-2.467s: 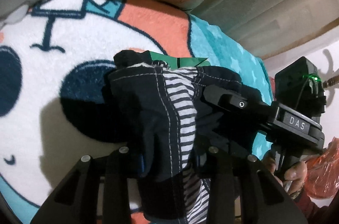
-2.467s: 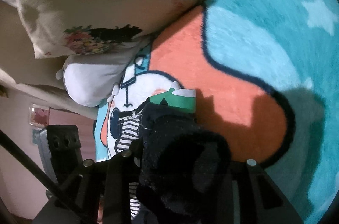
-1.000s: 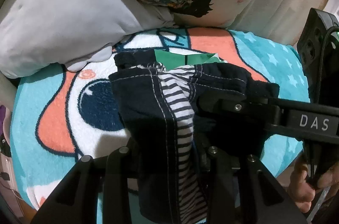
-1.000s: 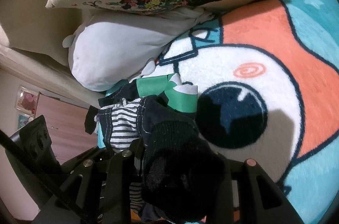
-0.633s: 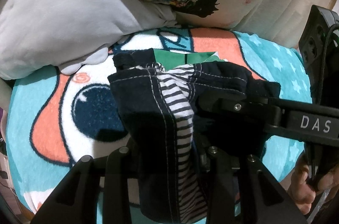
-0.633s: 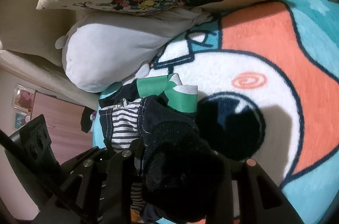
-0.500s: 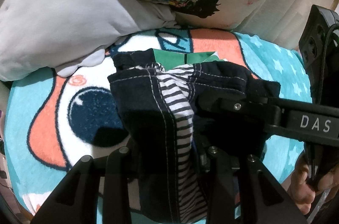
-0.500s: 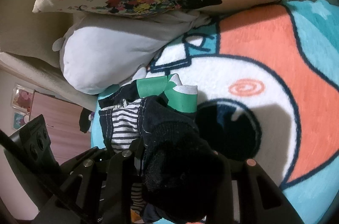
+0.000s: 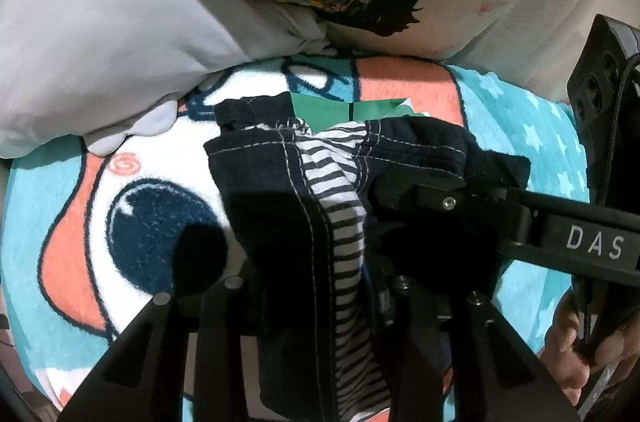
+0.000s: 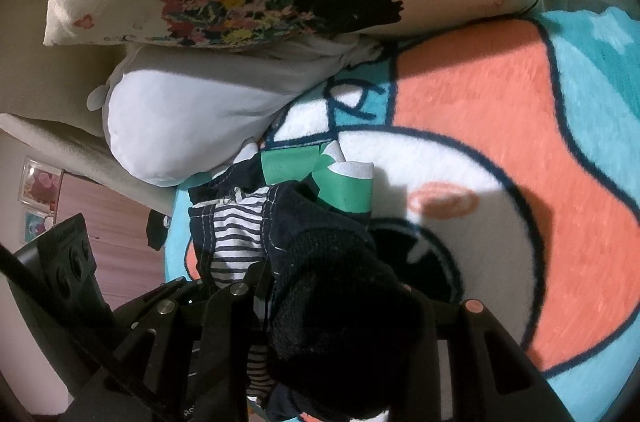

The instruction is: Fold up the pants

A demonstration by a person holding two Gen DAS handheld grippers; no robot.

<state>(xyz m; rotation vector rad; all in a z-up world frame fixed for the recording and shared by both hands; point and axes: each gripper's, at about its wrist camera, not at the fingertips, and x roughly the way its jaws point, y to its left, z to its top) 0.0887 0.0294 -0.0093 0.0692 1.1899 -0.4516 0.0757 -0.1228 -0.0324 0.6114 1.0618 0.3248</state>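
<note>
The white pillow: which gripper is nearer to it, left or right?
Left. The left gripper holds the pants just below the white pillow; the right gripper grips them on the side away from it.

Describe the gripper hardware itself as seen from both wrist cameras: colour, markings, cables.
Both grippers are matte black with angular fingers and silver screw heads. The right gripper, seen in the left wrist view, carries white "DAS" lettering and a black cable along its boxy body. The left gripper looks the same. A bare hand grips the handle.

Pillows (image 9: 120, 22) block beyond blanket (image 9: 520, 126).
</note>
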